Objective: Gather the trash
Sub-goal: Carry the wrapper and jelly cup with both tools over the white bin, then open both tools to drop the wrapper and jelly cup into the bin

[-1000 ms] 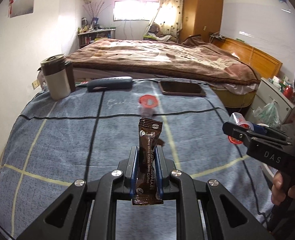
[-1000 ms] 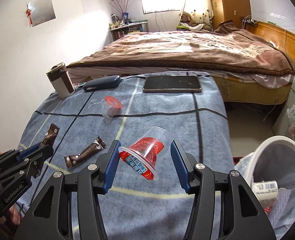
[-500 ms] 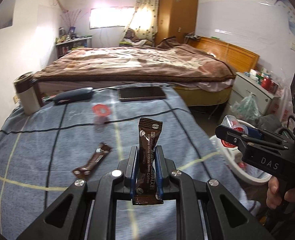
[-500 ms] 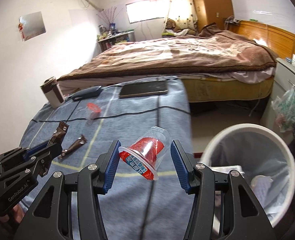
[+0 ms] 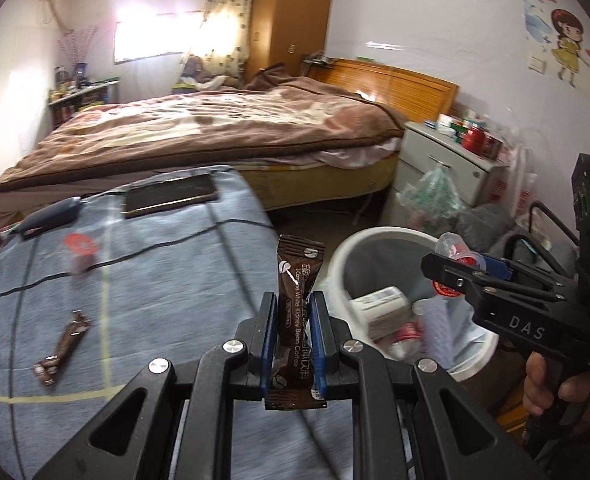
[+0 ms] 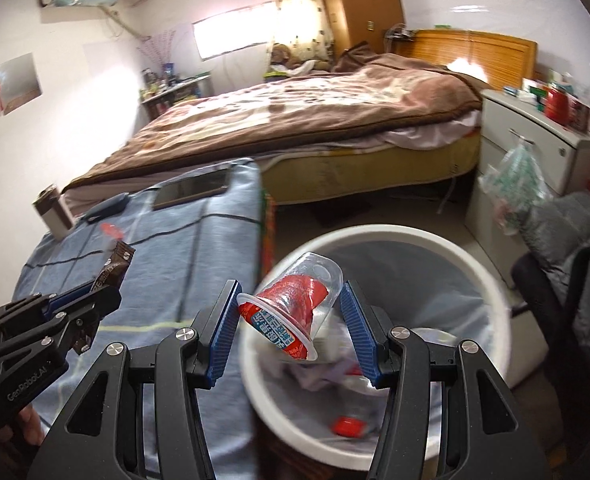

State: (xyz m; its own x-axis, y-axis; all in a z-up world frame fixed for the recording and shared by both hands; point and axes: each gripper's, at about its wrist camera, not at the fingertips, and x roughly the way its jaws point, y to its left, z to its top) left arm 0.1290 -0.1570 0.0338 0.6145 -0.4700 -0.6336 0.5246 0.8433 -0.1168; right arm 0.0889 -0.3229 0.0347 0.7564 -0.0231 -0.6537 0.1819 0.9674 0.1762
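Note:
My left gripper [image 5: 293, 336] is shut on a brown coffee sachet [image 5: 299, 276] that stands upright between its blue pads, near the table's right edge. My right gripper [image 6: 291, 328] is shut on a clear plastic cup with a red label [image 6: 291, 312], tilted on its side, and it hangs over the white trash bin [image 6: 495, 296]. In the left wrist view that bin [image 5: 359, 244] sits right of the table, with the right gripper [image 5: 459, 268] over it. A second brown sachet [image 5: 61, 346] and a small clear cup with a red lid [image 5: 80, 250] lie on the blue tablecloth [image 5: 167, 280].
A tablet [image 5: 169, 198], a dark case [image 5: 49, 216] and a tumbler [image 6: 51, 212] sit at the table's far end. Beyond is a bed [image 5: 215, 128]. A white cabinet [image 5: 443, 168] with a hanging bag [image 5: 431, 196] and a dark chair [image 6: 567, 280] stand by the bin, which holds several discarded items.
Both grippers swung right from over the table toward the bin, still holding the sachet and the cup. The right gripper now hangs above the bin's opening.

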